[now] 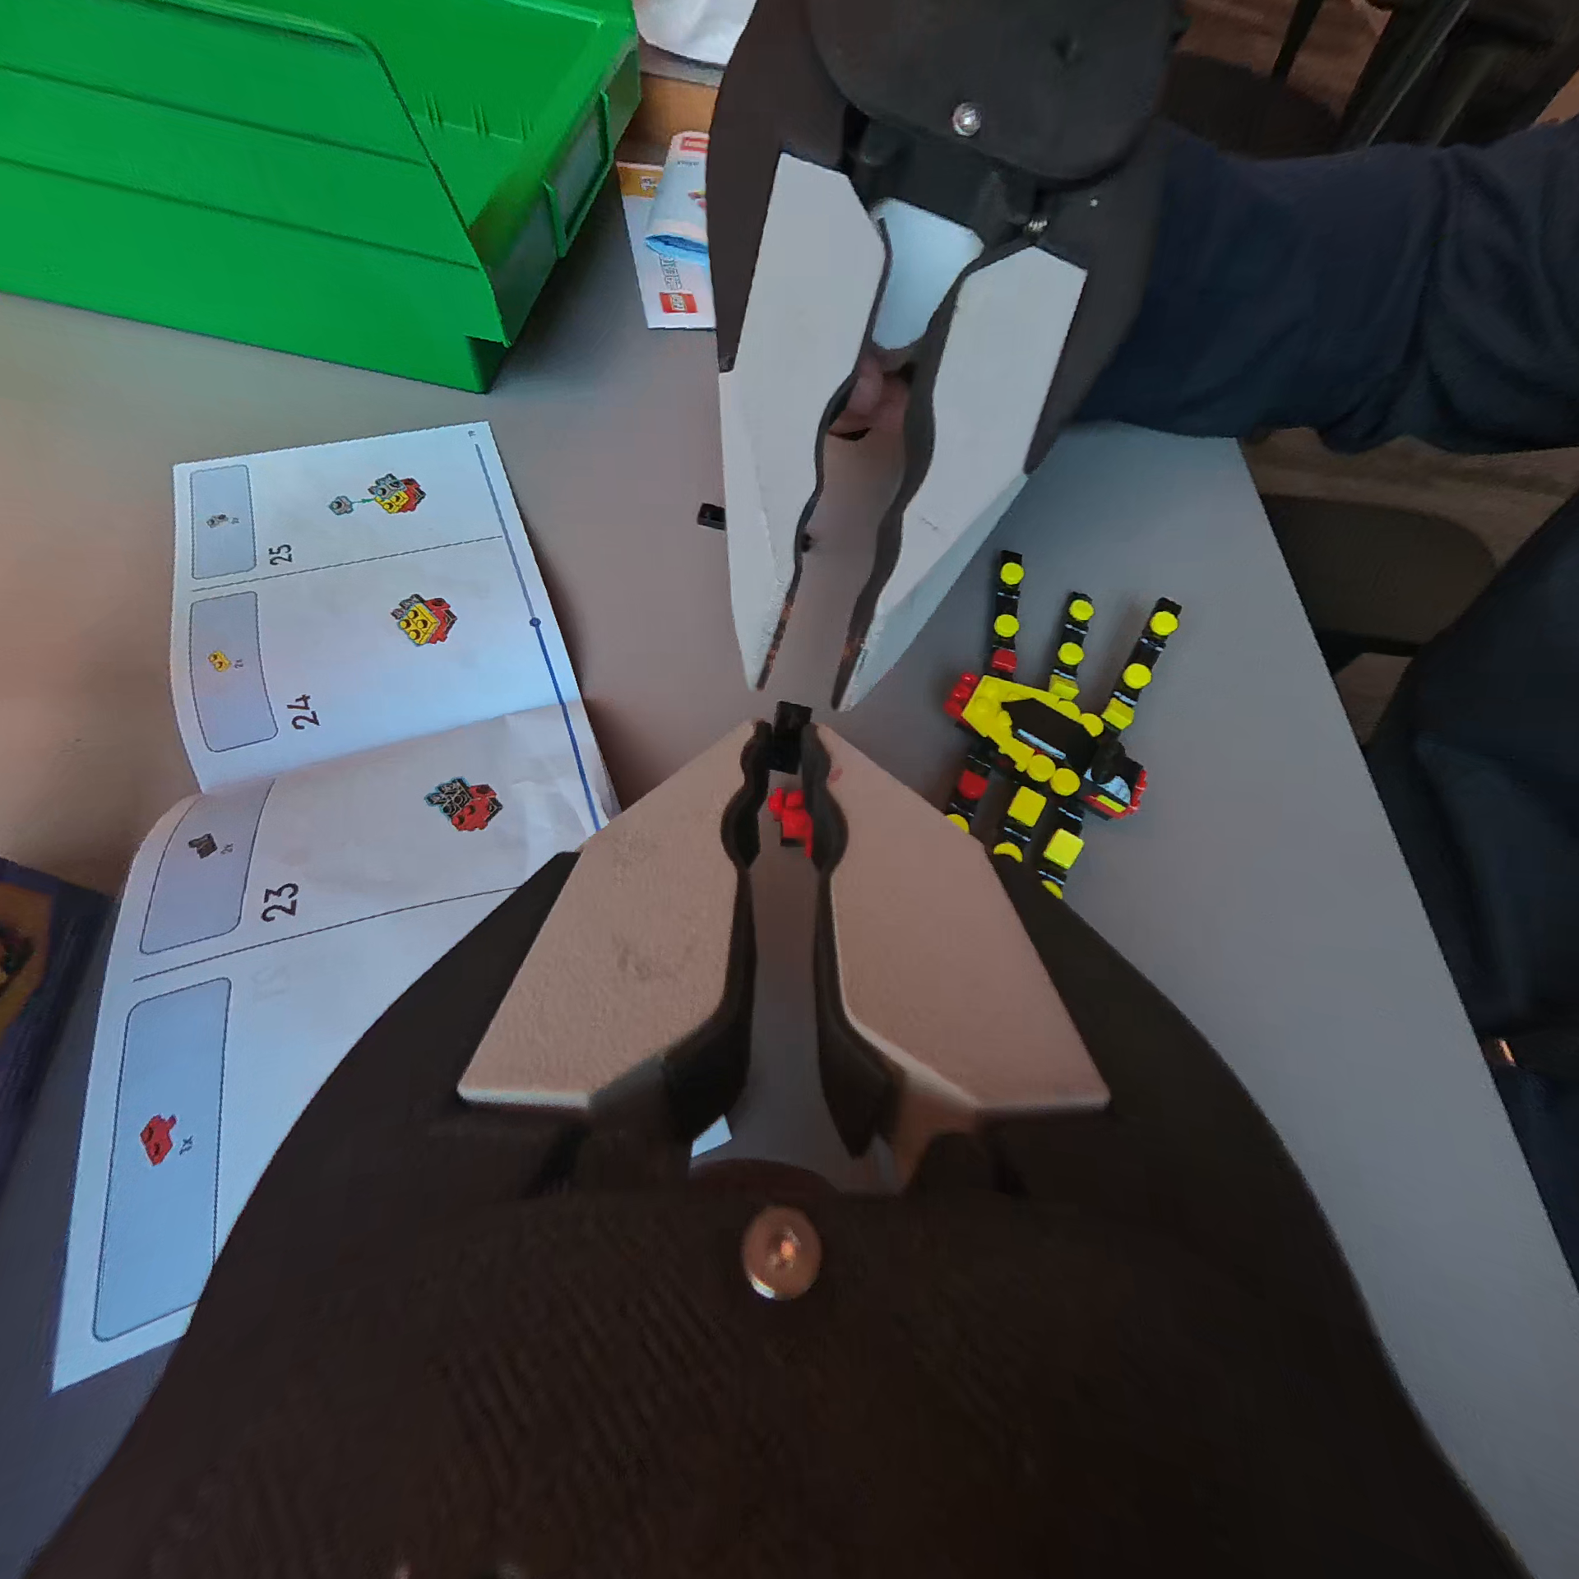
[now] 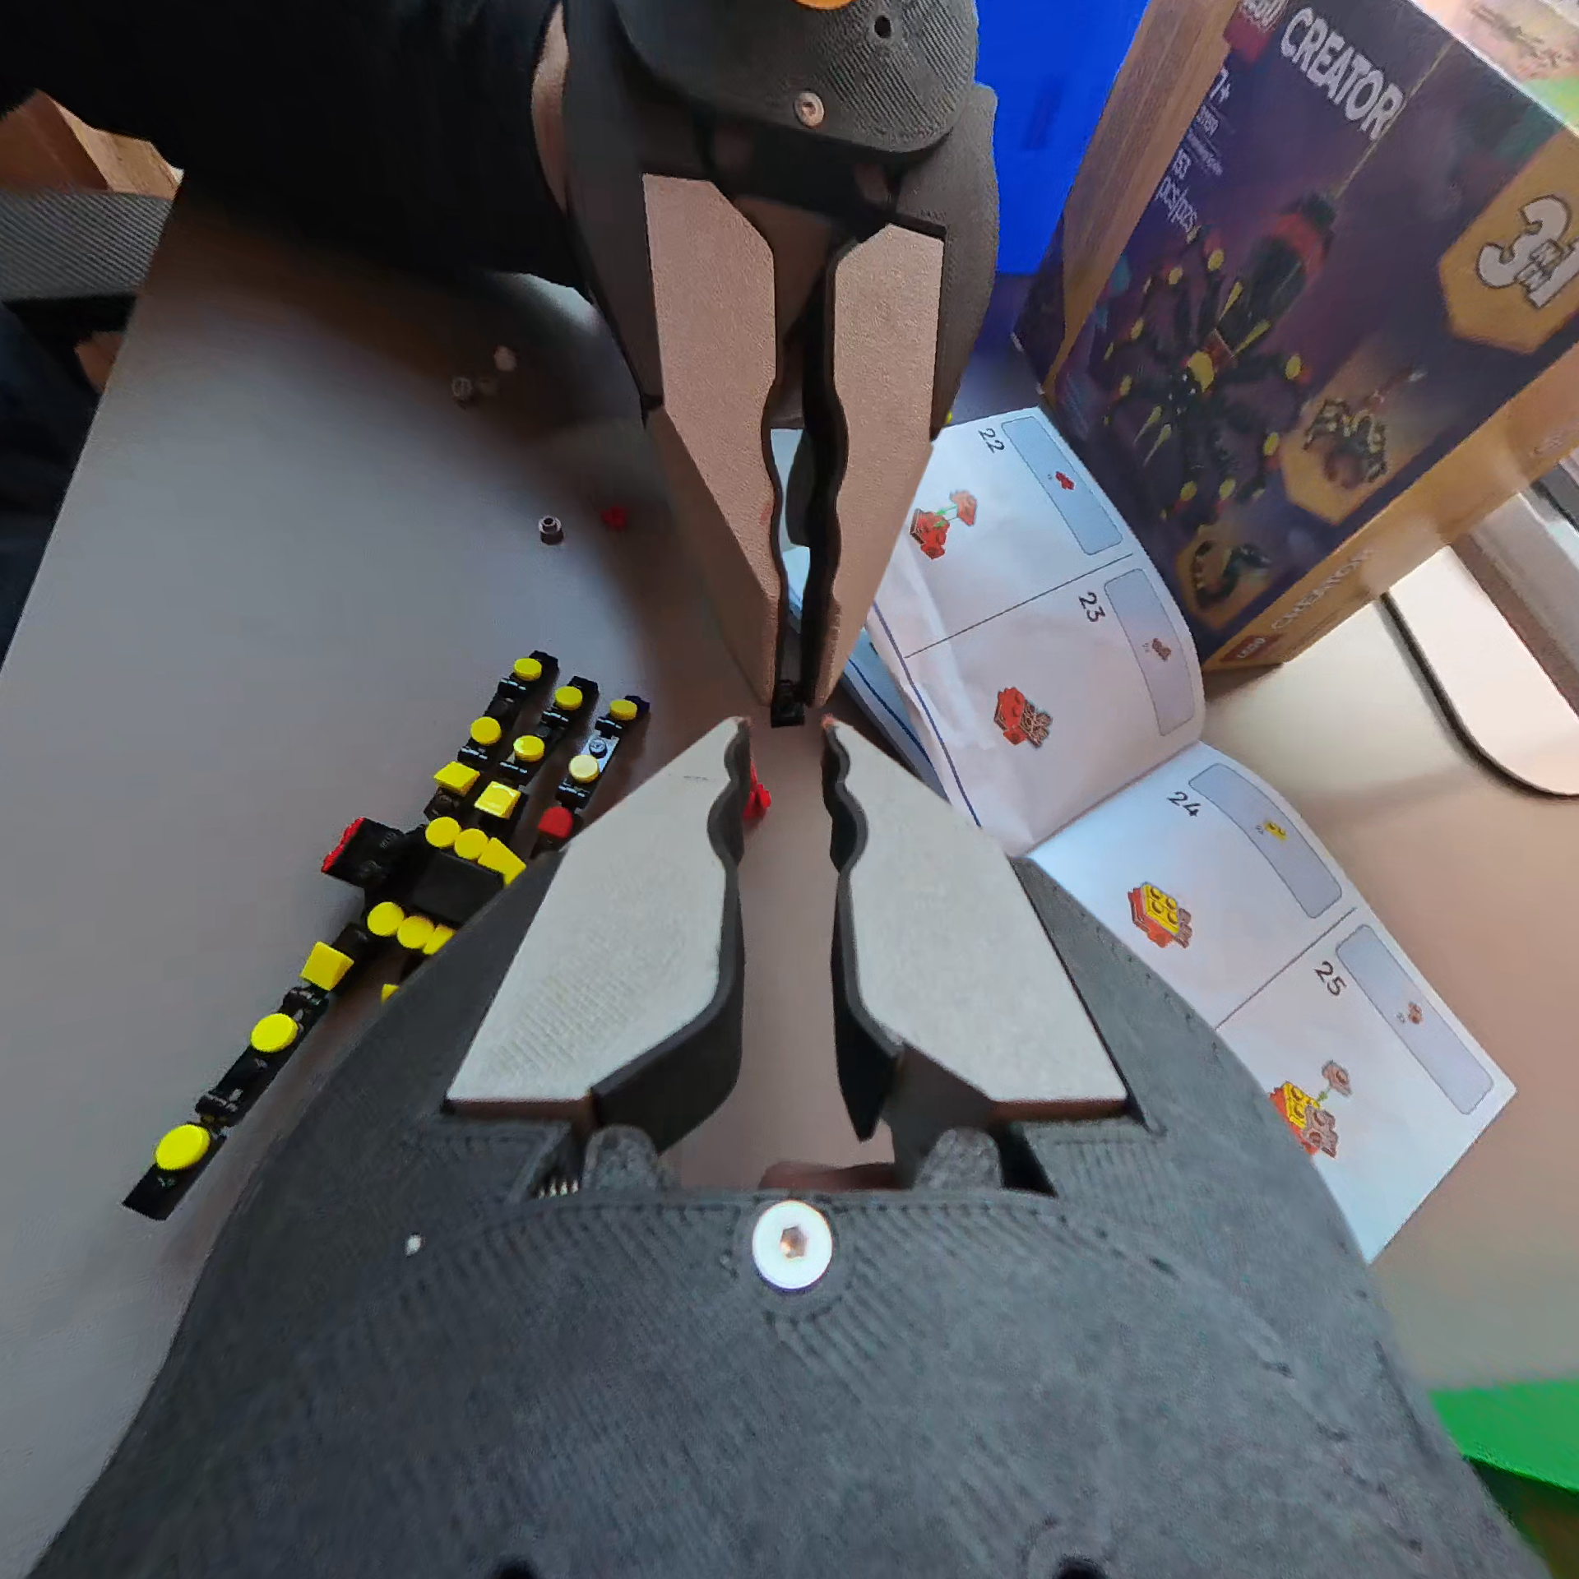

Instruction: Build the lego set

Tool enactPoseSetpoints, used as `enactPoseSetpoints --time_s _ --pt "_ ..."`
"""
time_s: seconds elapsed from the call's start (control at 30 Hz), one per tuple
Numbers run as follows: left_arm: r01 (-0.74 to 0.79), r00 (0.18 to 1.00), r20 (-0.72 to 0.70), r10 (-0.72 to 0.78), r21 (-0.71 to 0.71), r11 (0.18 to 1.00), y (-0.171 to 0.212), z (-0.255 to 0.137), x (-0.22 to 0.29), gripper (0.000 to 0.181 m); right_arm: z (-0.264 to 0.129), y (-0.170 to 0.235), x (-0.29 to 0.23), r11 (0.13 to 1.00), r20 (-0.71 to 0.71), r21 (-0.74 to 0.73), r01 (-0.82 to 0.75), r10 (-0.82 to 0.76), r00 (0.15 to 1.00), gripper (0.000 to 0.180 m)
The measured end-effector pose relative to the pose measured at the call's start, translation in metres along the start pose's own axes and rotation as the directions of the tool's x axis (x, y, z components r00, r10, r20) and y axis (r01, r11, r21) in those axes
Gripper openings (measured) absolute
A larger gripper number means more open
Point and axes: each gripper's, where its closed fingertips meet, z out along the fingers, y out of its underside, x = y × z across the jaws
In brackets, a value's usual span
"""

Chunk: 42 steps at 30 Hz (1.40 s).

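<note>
- Black lego piece [image 1: 790, 733] sits pinched at the very tips of the left gripper [image 1: 784, 752], its top end poking out beyond the fingers.
- A red brick [image 1: 793, 816] lies on the table below the left gripper's fingers, further back from the tips.
- The right gripper [image 2: 782, 726] faces it tip to tip, fingers spread and empty; the piece lies straight ahead, just beyond the gap.
- In my judgement the right gripper only needs to advance along its own axis.
</note>
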Motion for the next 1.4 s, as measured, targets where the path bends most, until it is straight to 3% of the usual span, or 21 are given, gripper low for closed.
enactPoseSetpoints --time_s 0.3,0.73,0.83,1.1,1.4 --pt "0.075 0.996 -0.051 -0.074 0.013 0.997 -0.001 0.0 0.003 0.003 0.003 -0.002 -0.001 0.999 -0.023 -0.007 0.042 -0.042 0.999 0.005" --pt "0.157 0.981 -0.121 -0.155 0.012 0.987 -0.004 -0.004 0.008 0.009 -0.001 -0.008 -0.002 0.998 0.036 0.055 -0.036 0.034 0.999 0.004" --pt "0.109 0.99 -0.083 -0.111 -0.022 0.994 0.001 -0.003 0.006 0.019 -0.007 -0.013 0.0 0.992 0.062 0.101 -0.08 0.074 0.995 0.005" --pt "0.022 0.999 -0.028 -0.021 0.032 0.999 -0.011 -0.005 0.008 0.005 -0.01 -0.017 -0.001 0.983 0.1 0.141 -0.115 0.101 0.99 0.005" --pt "-0.003 1.0 -0.001 0.003 -0.012 1.0 -0.006 -0.002 0.007 0.005 -0.006 -0.011 -0.002 0.985 0.114 0.114 -0.132 0.119 0.986 0.005"
